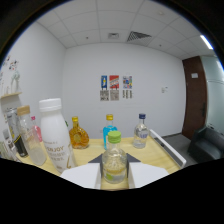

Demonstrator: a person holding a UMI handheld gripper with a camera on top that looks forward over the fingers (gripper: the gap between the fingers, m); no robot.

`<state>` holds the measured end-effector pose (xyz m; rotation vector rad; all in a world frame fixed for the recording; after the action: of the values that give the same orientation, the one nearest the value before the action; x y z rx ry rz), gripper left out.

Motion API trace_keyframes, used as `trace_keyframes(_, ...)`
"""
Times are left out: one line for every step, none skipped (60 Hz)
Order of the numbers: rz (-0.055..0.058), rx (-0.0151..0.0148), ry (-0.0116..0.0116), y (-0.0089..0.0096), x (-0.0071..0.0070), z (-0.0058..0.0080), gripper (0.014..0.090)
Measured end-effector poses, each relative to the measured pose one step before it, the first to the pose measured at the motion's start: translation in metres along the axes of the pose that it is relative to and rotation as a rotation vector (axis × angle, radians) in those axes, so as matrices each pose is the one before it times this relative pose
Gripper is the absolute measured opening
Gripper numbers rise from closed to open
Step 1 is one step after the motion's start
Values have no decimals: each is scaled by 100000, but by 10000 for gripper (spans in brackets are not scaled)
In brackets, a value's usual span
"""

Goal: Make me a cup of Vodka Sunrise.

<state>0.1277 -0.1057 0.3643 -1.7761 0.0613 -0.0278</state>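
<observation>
**A:** What is the gripper (116,176) doing?

**B:** Its two pale fingers (82,175) sit one on each side of a small clear bottle with a green cap (114,159). The inner edges look to be right against the bottle's body, so I read it as clamped on that bottle, which stands upright between them. The lower part of the bottle is hidden by the dark bottom of the view, so I can't see whether it rests on anything.

**A:** And just beyond the fingers?

**B:** A light wooden table (160,160) runs away from the gripper, with a pale rail along its right edge. To the left of the held bottle, close by, stands a tall white bottle with a white cap (54,132) and faint lettering on its side. Further left is a clear bottle with a tan cap (30,135), with darker items behind it that I can't make out.

**A:** What about the far side of the table?

**B:** Three bottles stand in a loose row there: an amber round-bodied bottle (78,134) on the left, a blue bottle with a yellow cap (109,128) directly behind the held one, and a clear bottle with a dark blue cap (141,132) on the right. They stand apart from one another.

**A:** And past the table?

**B:** A white wall with a cluster of posters (115,87), a dark wooden door (194,95) on the right, and a dark chair (206,142) below it.
</observation>
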Motion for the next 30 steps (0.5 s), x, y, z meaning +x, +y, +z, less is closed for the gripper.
trace_keyframes(188, -60, 187, -41, 111, -139, 361)
trace_keyframes(206, 7, 168, -66, 87, -156, 361)
trace_keyframes(216, 69, 73, -97, 56, -199, 362)
trace_keyframes(173, 128, -80, -102, 39, -221, 362)
trace_keyframes(127, 270, -105, -139, 41, -264, 363)
trace_keyframes(119, 388, -141, -183, 8, -310, 362)
trace_keyframes(80, 515, -140, -206, 36, -348, 359)
trace_keyframes(102, 577, -23, -220, 47, -395, 360)
trace_keyframes(42, 663, -20, -243, 49, -438, 360)
trace_keyframes(-51, 749, 3, -259, 74, -468, 360)
trace_keyframes(-187, 706, 9, -249, 79, -511, 359)
trace_keyframes(-49, 797, 115, -238, 19, -437, 359)
trace_keyframes(-111, 756, 31, -203, 132, -533, 360)
trace_keyframes(-75, 744, 45, -170, 82, -509, 360)
trace_keyframes(-44, 646, 171, -114, 103, -514, 359)
trace_keyframes(75, 501, 203, -49, 131, -501, 360)
trace_keyframes(194, 292, 129, 36, 79, -488, 360)
trace_keyframes(193, -132, 12, 119, 1, -474, 359)
trace_keyframes(271, 33, -47, 130, 21, -484, 359)
trace_keyframes(310, 71, 89, 217, 46, -472, 359)
trace_keyframes(279, 15, 215, 314, 108, -453, 359)
trace_keyframes(192, -101, 216, 389, 50, -414, 359)
trace_keyframes(-39, -100, 191, 417, 56, -353, 360)
trace_keyframes(-286, -84, 133, 494, 98, -340, 359)
trace_keyframes(-453, -385, 252, 600, -1, -288, 359)
trace_keyframes(-489, -719, 239, 615, -8, -279, 359)
trace_keyframes(-448, -925, 320, 780, -8, -241, 359)
trace_keyframes(-320, -1138, 235, 823, -50, -147, 358)
trace_keyframes(-200, -1207, 11, 893, -102, -110, 358)
trace_keyframes(-19, -1241, -170, 938, -127, -36, 358)
